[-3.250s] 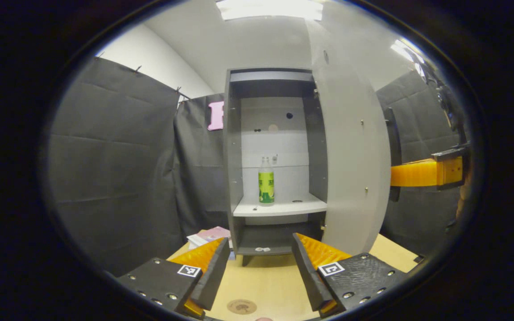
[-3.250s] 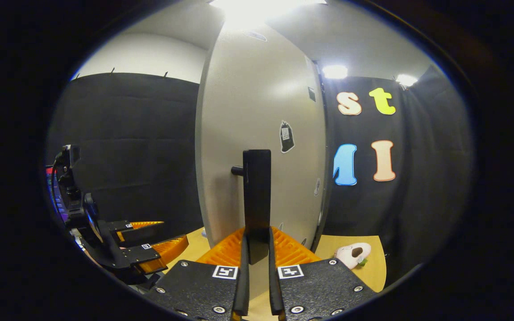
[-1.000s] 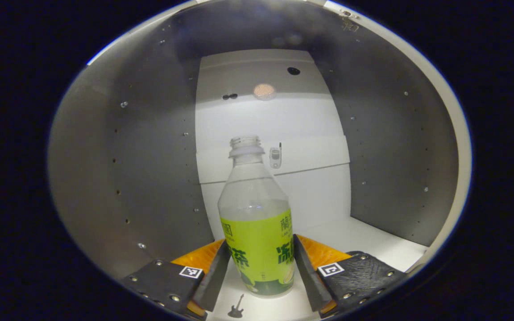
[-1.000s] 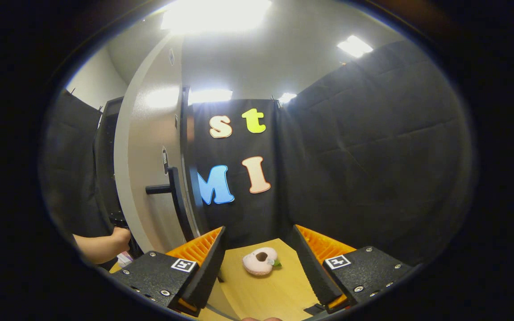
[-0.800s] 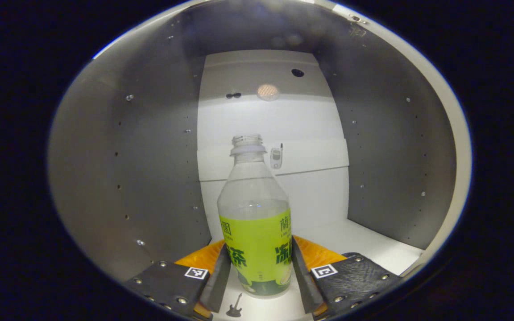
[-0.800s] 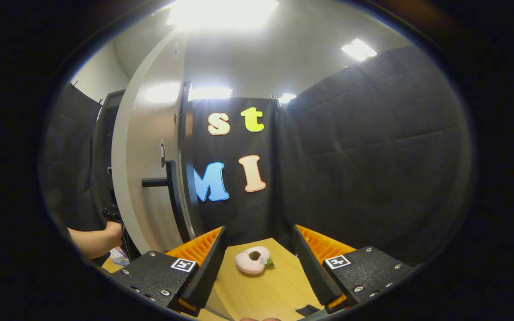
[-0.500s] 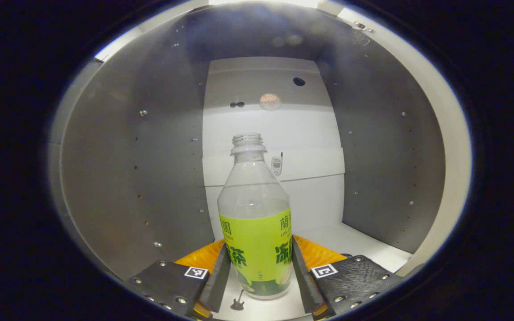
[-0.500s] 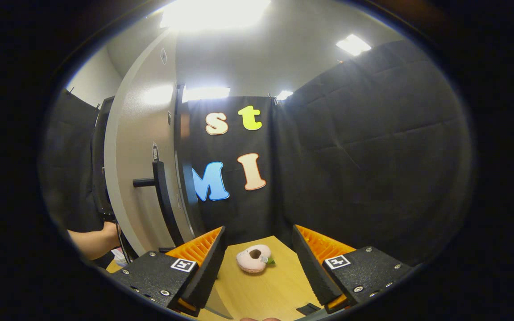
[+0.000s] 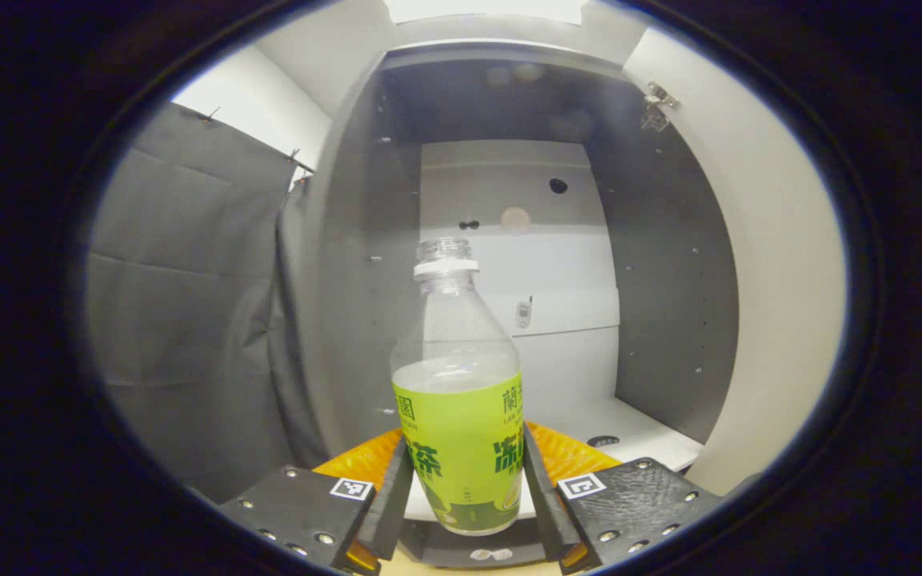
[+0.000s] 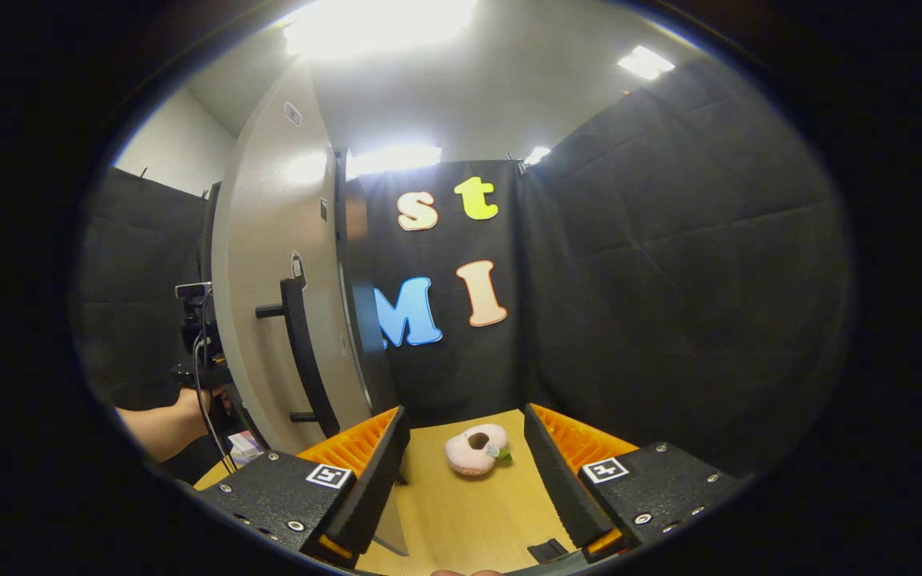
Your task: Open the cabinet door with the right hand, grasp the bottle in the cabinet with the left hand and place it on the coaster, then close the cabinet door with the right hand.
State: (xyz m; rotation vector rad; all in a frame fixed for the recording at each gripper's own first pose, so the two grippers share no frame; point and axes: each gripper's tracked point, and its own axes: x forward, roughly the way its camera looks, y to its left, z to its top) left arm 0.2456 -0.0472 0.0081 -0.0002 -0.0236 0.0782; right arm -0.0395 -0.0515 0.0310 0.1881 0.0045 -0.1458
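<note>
One bottle (image 9: 458, 416) stands upright between the two fingers of the left gripper (image 9: 461, 500), and both fingers squeeze its green label, in front of the open cabinet (image 9: 509, 240). The right gripper (image 10: 465, 472) has its two fingers wide apart over the bench (image 10: 469, 512), beside one cabinet door (image 10: 269, 264).

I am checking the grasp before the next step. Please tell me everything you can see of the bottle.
The bottle is clear plastic, uncapped, with a threaded neck and a white ring below it. A bright green label wraps its lower half; the liquid level sits just above the label. It stands upright between the left tongs, whose two fingers press on the label's sides. Its base hangs in front of the white shelf of the open cabinet, touching nothing else.
</note>
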